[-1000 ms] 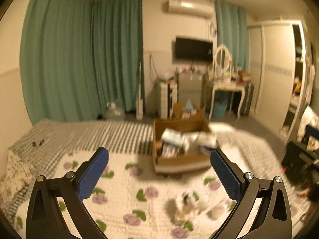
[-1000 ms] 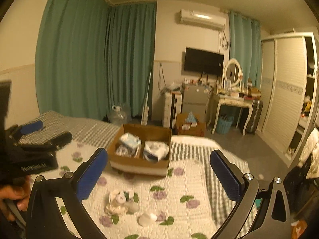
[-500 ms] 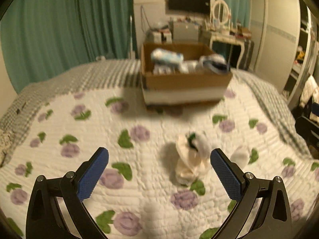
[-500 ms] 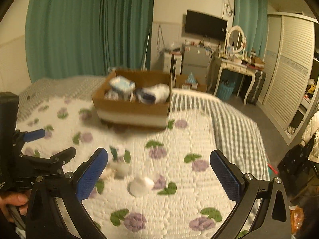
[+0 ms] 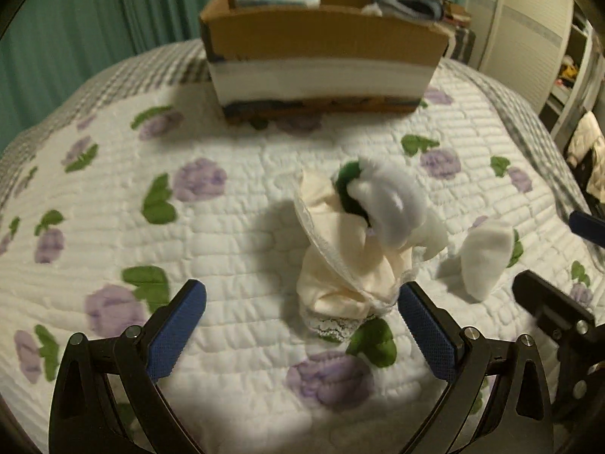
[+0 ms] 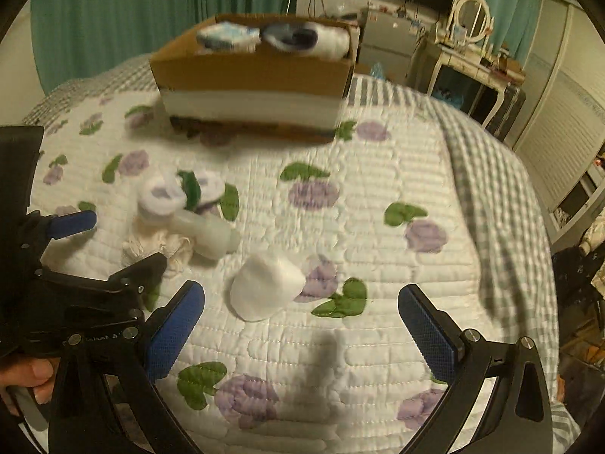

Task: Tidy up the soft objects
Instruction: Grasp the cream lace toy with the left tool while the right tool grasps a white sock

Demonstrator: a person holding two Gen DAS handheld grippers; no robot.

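Note:
A heap of soft cream lace-trimmed cloth with white and green socks (image 5: 359, 234) lies on the floral quilt (image 5: 227, 227); the heap also shows in the right wrist view (image 6: 177, 219). A rolled white sock (image 5: 486, 255) lies to its right, and shows in the right wrist view (image 6: 266, 285). My left gripper (image 5: 300, 327) is open and empty, low over the quilt just short of the heap. My right gripper (image 6: 300, 327) is open and empty, just short of the white sock. A cardboard box (image 5: 321, 53) holding soft items stands beyond.
The box (image 6: 253, 83) sits on the bed's far part. The left gripper's body (image 6: 75, 295) fills the right view's lower left. A grey checked blanket (image 6: 491, 174) covers the bed's right edge. Green curtains, a dressing table (image 6: 472, 56) and wardrobe stand behind.
Both grippers have dropped and moved forward toward the quilt. The heap and the white sock now sit close in front of the fingers. Both stay open.

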